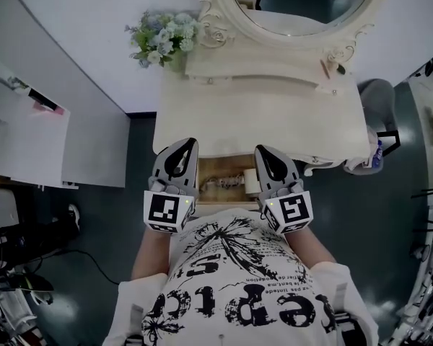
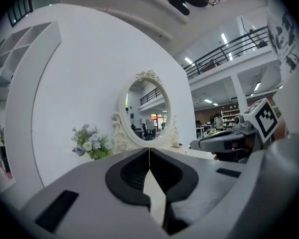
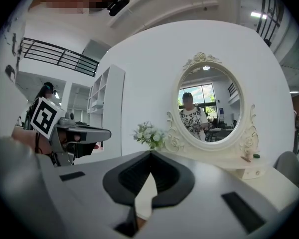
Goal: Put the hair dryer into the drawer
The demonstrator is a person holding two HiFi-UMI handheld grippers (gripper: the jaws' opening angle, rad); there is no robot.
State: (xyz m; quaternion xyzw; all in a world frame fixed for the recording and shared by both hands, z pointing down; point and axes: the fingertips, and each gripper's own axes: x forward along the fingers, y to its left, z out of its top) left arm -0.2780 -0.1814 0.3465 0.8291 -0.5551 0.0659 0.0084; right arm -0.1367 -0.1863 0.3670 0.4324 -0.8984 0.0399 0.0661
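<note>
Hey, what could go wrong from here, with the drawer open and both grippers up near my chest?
1. The drawer stands open right in front of your body; stepping forward may knock it.
2. Inside lies a pale object, too unclear to name; if part of it sits high, closing the drawer might jam or pinch it.
3. The left gripper and right gripper are both shut and empty, so a push with them could slip off the drawer's edge.

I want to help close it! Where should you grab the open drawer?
Probably the drawer by its front rim, pinched from above on the person's side. The drawer sticks out from the dressing table toward the person, open top up, and no handle shows.
</note>
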